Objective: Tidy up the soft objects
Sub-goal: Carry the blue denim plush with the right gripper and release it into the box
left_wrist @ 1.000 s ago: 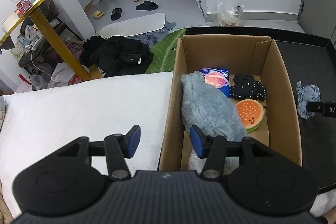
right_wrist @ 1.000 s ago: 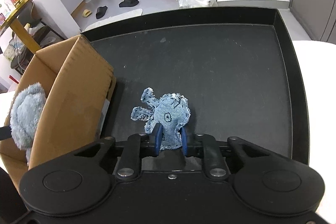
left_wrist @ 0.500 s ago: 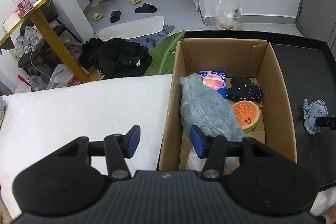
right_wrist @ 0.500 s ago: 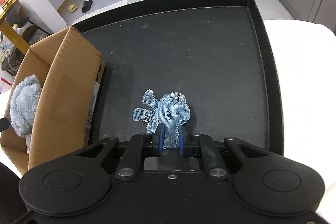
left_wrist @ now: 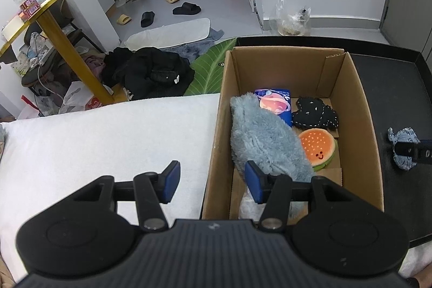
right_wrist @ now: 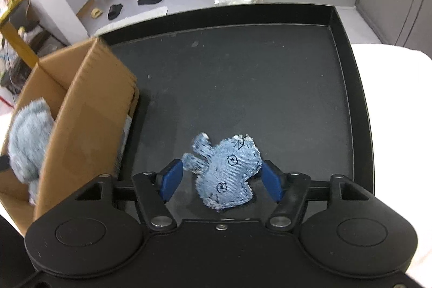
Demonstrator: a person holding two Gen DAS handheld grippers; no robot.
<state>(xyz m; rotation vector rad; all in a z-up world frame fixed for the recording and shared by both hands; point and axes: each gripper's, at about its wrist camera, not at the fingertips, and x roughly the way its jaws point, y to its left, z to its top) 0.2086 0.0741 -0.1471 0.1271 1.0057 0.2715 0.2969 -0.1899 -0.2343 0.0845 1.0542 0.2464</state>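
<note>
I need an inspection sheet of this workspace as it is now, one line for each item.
Surface: black tray beside white towel.
Job's things: denim toy lying on the tray; cardboard box holds grey plush, watermelon plush, black plush.
Clutter: nothing seen on the tray.
Grippers: right gripper open around the denim toy; left gripper open, empty.
Cables: nothing seen.
Surroundings: slippers, dark clothes on floor.
</note>
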